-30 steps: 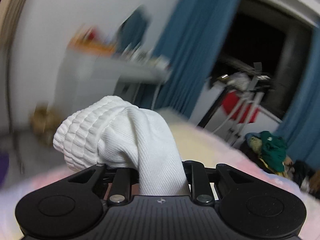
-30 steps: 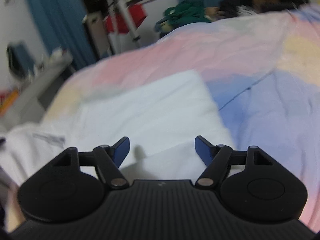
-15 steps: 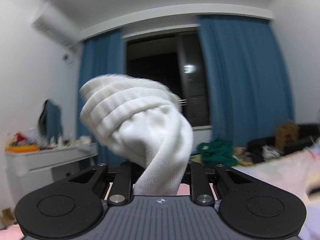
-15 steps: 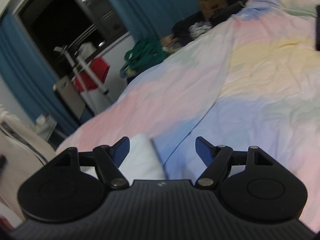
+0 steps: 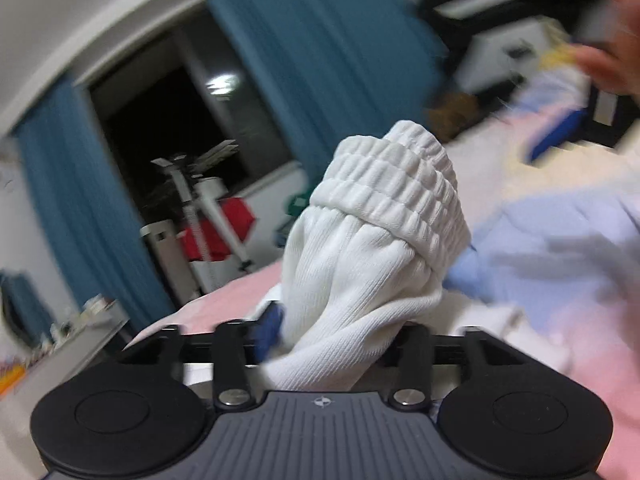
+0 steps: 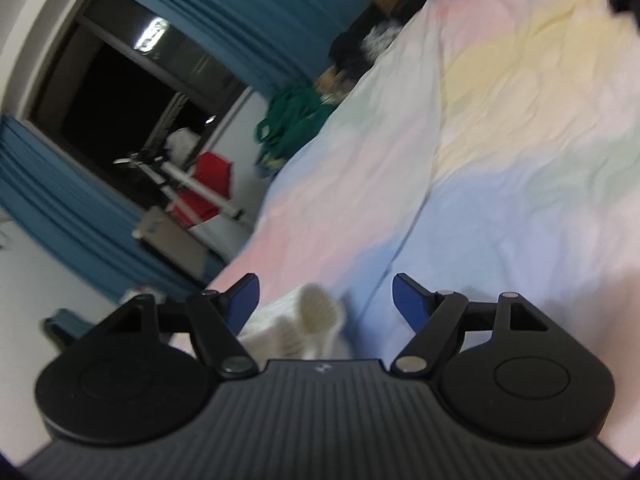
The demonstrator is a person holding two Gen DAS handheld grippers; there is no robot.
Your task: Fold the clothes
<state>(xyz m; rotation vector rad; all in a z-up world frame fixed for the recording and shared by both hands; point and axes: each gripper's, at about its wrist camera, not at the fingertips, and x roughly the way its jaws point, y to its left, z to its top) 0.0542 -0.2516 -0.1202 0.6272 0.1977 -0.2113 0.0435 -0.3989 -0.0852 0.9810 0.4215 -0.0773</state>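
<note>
My left gripper [image 5: 332, 336] is shut on a white ribbed garment [image 5: 376, 248] with an elastic waistband. The cloth bunches up in front of the camera above the pastel bedspread [image 5: 560, 264]. My right gripper [image 6: 326, 300] is open and empty over the bedspread [image 6: 500, 128]. The waistband of the white garment [image 6: 308, 324] shows blurred just below and between the right gripper's blue fingertips [image 6: 244, 300]. The right gripper's blue finger also shows blurred at the upper right of the left wrist view [image 5: 556, 136].
A dark window [image 6: 132, 92] between blue curtains [image 6: 240, 12] lies beyond the bed. A drying rack with red cloth [image 6: 204, 188] and a green clothes pile [image 6: 292, 120] stand by the bed's far edge. A white shelf [image 5: 72, 332] is at left.
The left gripper has tilted and swung down toward the bed with the white garment still in it. The right gripper has rolled, and the garment's waistband now appears between its fingers.
</note>
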